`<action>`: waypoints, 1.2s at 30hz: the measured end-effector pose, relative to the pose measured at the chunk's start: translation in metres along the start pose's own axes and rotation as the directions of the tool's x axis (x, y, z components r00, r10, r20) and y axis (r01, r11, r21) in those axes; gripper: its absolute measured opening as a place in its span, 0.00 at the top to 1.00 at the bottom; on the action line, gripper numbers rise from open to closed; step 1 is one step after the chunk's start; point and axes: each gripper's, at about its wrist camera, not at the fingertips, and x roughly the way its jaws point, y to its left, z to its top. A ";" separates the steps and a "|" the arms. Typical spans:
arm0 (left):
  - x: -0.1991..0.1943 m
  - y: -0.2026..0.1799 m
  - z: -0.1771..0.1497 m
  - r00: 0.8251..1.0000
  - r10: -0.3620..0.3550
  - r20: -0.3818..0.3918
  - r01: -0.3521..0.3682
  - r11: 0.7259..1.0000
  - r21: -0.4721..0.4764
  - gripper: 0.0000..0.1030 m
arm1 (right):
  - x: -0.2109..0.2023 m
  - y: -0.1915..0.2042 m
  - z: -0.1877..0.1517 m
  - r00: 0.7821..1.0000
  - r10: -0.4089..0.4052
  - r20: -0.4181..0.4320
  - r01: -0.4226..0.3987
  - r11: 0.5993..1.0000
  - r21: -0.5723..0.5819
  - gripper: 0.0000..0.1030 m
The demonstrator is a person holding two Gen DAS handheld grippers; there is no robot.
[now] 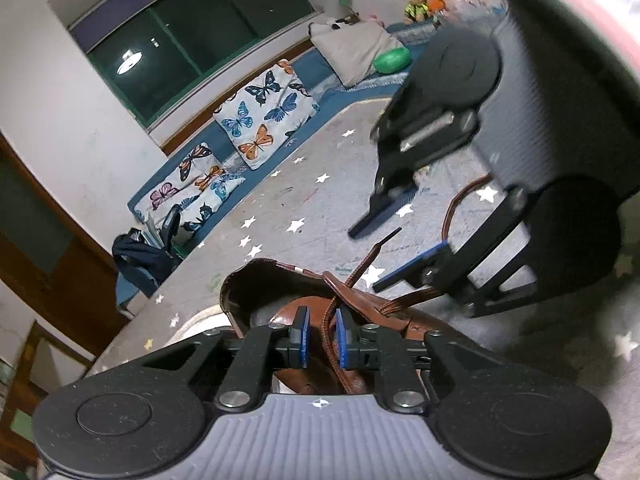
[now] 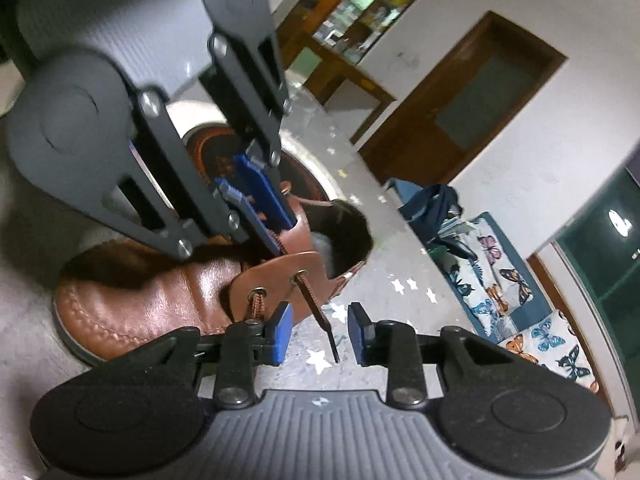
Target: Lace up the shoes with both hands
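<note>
The brown leather shoe point(image 2: 152, 292) is sitting on the star-patterned table point(image 2: 24, 320); the right hand-held gripper point(image 2: 320, 334) is standing released around the brown lace's dark tip point(image 2: 326, 330), poking through an eyelet; the left hand-held gripper point(image 1: 322, 334) is standing parted beside another lace strand point(image 1: 329, 322); clenching squarely on the tip before pulling seems wisest.

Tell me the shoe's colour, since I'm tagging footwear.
The shoe is glossy brown leather, with a matching brown lace; the right wrist view shows it best.
</note>
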 end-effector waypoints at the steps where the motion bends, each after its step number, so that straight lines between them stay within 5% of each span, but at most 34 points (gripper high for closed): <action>1: -0.003 0.002 -0.001 1.000 -0.006 0.006 0.006 1.000 -0.019 0.84 | 0.004 0.001 0.000 1.000 0.008 -0.007 -0.008 1.000 -0.009 0.86; 3: -0.011 0.007 -0.004 0.999 -0.021 0.024 0.023 0.997 -0.069 0.83 | 0.009 0.003 0.000 1.000 0.015 -0.018 -0.015 1.000 -0.018 0.96; 8: -0.038 0.020 -0.020 0.998 -0.025 0.059 0.036 0.980 -0.196 0.65 | 0.006 0.001 -0.001 1.000 -0.021 -0.016 0.022 0.999 0.043 0.97; 15: -0.044 0.033 -0.047 1.000 -0.004 -0.015 -0.001 0.956 -0.292 0.58 | 0.003 -0.004 0.003 0.997 -0.061 -0.041 0.065 0.994 0.092 0.97; 36: -0.027 0.042 -0.087 0.984 0.016 -0.176 -0.077 0.936 -0.345 0.26 | 0.000 -0.003 0.016 0.986 -0.134 -0.095 0.143 0.986 0.087 0.97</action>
